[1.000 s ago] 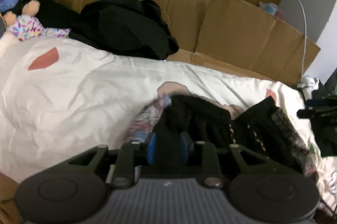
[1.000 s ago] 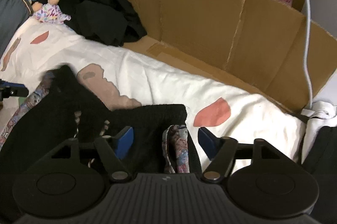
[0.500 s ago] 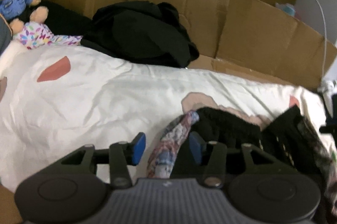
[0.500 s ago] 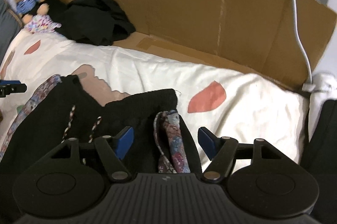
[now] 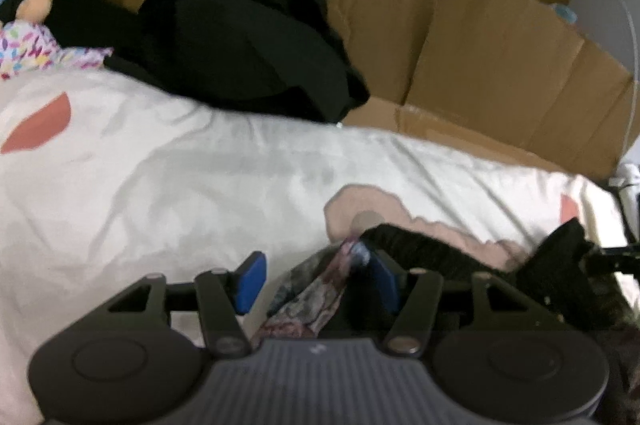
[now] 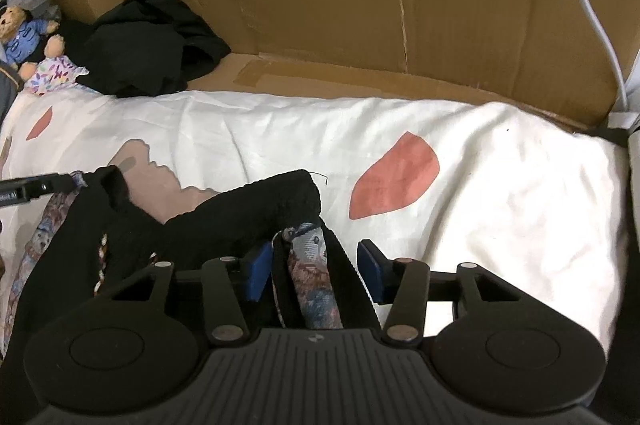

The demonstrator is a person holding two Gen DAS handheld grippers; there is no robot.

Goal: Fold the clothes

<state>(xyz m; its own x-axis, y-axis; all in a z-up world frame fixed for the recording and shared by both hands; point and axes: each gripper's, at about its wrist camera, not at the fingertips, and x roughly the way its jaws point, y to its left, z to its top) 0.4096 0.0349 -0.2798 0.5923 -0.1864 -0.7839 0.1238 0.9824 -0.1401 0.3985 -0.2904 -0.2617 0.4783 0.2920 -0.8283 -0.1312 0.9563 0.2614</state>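
Both tongs stand wide, the left tongs (image 5: pixel 316 281) and right tongs (image 6: pixel 316 267) each with a fold of the black, print-lined garment (image 6: pixel 248 209) loose between the blue pads, the garment lying on the white bed (image 6: pixel 500 185), a black heap (image 6: pixel 152 45) and cardboard (image 6: pixel 440 5) beyond.

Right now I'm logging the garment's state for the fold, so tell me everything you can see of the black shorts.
The shorts are black, knit-looking, with a thick waistband, a twisted drawcord and a patterned bear-print lining showing at turned-out edges. They lie rumpled on the sheet, near its front edge. An edge of fabric sits between the open fingers of the right tool. Another edge lies in the open left tool, against its right finger.
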